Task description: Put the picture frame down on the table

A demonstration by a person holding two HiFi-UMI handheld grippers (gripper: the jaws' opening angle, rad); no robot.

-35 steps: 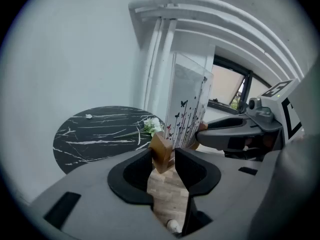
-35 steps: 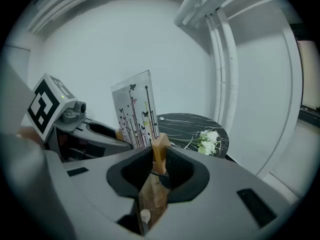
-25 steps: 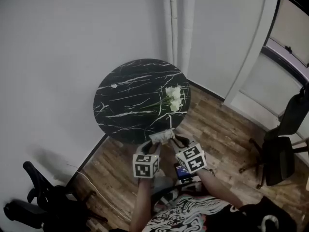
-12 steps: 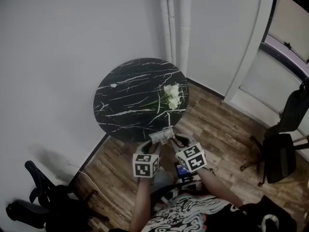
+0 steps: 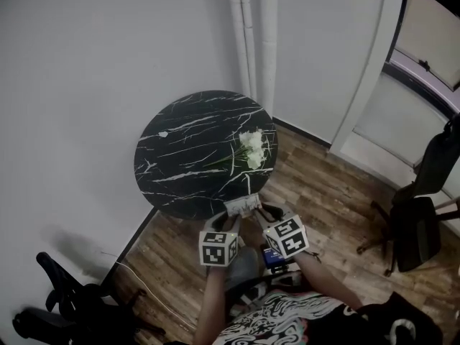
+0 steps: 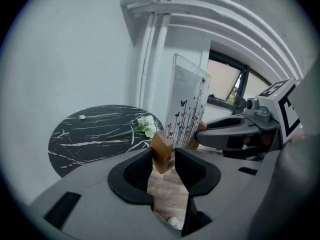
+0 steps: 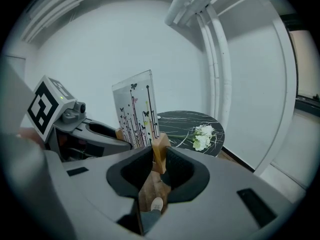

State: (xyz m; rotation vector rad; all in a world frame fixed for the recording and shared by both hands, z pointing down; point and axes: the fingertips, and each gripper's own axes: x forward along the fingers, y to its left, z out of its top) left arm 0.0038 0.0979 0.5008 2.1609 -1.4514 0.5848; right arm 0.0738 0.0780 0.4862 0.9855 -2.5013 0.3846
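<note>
The picture frame [image 6: 187, 104] is a clear upright panel printed with butterflies and stems, on a wooden base. My left gripper [image 6: 165, 156] is shut on one end of that base and my right gripper [image 7: 159, 156] is shut on the other end. In the head view the picture frame [image 5: 241, 205] hangs just short of the near edge of the round black marble table [image 5: 187, 157], over the wooden floor, between the left gripper [image 5: 224, 223] and the right gripper [image 5: 266, 218]. The panel [image 7: 134, 115] stands upright in the right gripper view.
A bunch of white flowers [image 5: 250, 148] lies on the table's right side. White pipes [image 5: 251, 34] run up the wall behind it. A black office chair [image 5: 72, 304] stands at the lower left and another chair [image 5: 420, 207] at the right.
The head view has shifted slightly, so the table sits a little further left and lower. Both grippers still hold the frame at the table's near edge.
</note>
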